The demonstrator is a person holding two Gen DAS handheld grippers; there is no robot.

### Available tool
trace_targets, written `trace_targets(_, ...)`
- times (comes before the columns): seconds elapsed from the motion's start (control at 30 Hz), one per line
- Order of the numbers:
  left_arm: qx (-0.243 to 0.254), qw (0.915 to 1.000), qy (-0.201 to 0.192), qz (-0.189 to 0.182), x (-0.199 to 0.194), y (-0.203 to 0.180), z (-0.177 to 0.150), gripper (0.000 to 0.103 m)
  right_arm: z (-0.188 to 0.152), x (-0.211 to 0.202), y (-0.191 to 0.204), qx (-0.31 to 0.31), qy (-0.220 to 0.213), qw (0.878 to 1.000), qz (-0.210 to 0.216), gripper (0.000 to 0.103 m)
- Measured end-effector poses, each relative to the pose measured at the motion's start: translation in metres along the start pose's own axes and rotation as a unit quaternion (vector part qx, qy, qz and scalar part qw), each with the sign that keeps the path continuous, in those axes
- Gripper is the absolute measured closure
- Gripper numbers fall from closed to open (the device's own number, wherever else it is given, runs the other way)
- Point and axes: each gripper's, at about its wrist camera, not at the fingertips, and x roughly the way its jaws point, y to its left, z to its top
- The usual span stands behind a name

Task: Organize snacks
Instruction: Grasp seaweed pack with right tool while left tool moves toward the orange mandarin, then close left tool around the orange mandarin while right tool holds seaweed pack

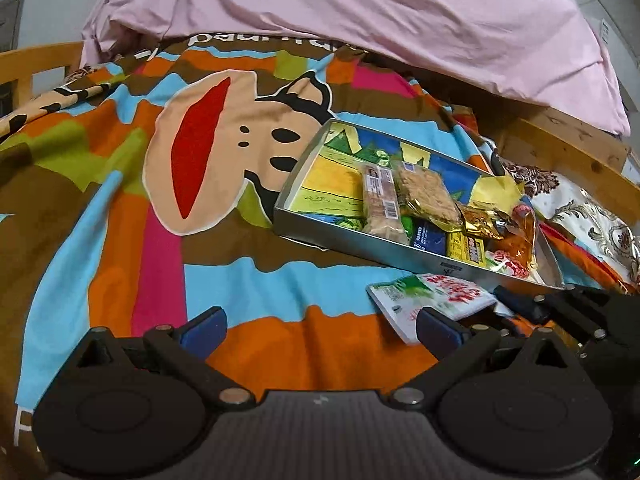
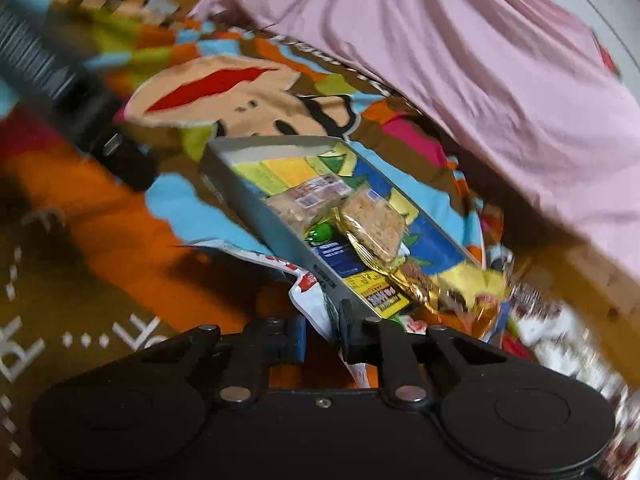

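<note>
A shallow grey box with a colourful printed floor lies on a cartoon bedspread. It holds several wrapped snacks, among them cereal bars and a blue packet. A white, green and red snack packet lies on the spread just in front of the box. My left gripper is open and empty above the spread, left of that packet. My right gripper is shut on the white packet, beside the box's near wall. The right gripper's fingers show at the packet's right end.
A pink quilt is heaped behind the box. A wooden bed frame runs along the right, with a floral cloth below it. The left gripper's body crosses the upper left of the right wrist view.
</note>
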Motion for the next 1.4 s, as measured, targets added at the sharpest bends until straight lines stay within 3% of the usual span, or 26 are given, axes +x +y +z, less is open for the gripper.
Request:
trace_targets(0.17, 0.004, 1.0000, -0.004, -0.003, -0.004, -0.004, -0.001, 0.000, 0.006, -0.003, -0.031, 0.102, 0.008, 0.995, 0.016, 0.086)
trace_targets(0.4, 0.030, 0.9994, -0.001, -0.018, -0.004, -0.016, -0.007, 0.000, 0.006, -0.019, -0.049, 0.149, 0.013, 0.989, 0.014, 0.088)
trace_targets(0.5, 0.039, 0.9987, 0.001, -0.033, -0.005, -0.022, -0.010, 0.000, 0.003, -0.029, -0.066, 0.193, 0.024, 0.981, 0.019, 0.092)
trace_targets(0.6, 0.047, 0.9983, 0.004, -0.035, -0.007, -0.029, -0.013, 0.000, -0.004, -0.039, -0.088, 0.267, 0.042, 0.962, 0.039, 0.092)
trace_targets(0.67, 0.048, 0.9981, 0.006, -0.039, -0.008, -0.032, -0.014, 0.000, -0.012, -0.046, -0.105, 0.327, 0.054, 0.942, 0.062, 0.092)
trace_targets(0.8, 0.044, 0.9978, 0.008, -0.050, -0.013, -0.035, -0.016, 0.000, -0.029, -0.058, -0.130, 0.436, 0.078, 0.890, 0.112, 0.092)
trace_targets(0.9, 0.049, 0.9968, 0.009, -0.063, -0.015, -0.040, -0.017, 0.000, -0.041, -0.066, -0.140, 0.479, 0.086, 0.865, 0.125, 0.092)
trace_targets(1.1, 0.061, 0.9935, 0.025, -0.093, 0.003, -0.057, -0.006, 0.000, -0.052, -0.065, -0.147, 0.499, 0.099, 0.853, 0.113, 0.092)
trace_targets(1.23, 0.088, 0.9919, 0.036, -0.084, 0.029, -0.072, 0.006, 0.000, -0.053, -0.062, -0.147, 0.484, 0.098, 0.864, 0.097, 0.092)
trace_targets(1.4, 0.120, 0.9874, 0.065, -0.081, 0.059, -0.090, 0.014, 0.000, -0.060, -0.054, -0.152, 0.500, 0.099, 0.854, 0.105, 0.092)
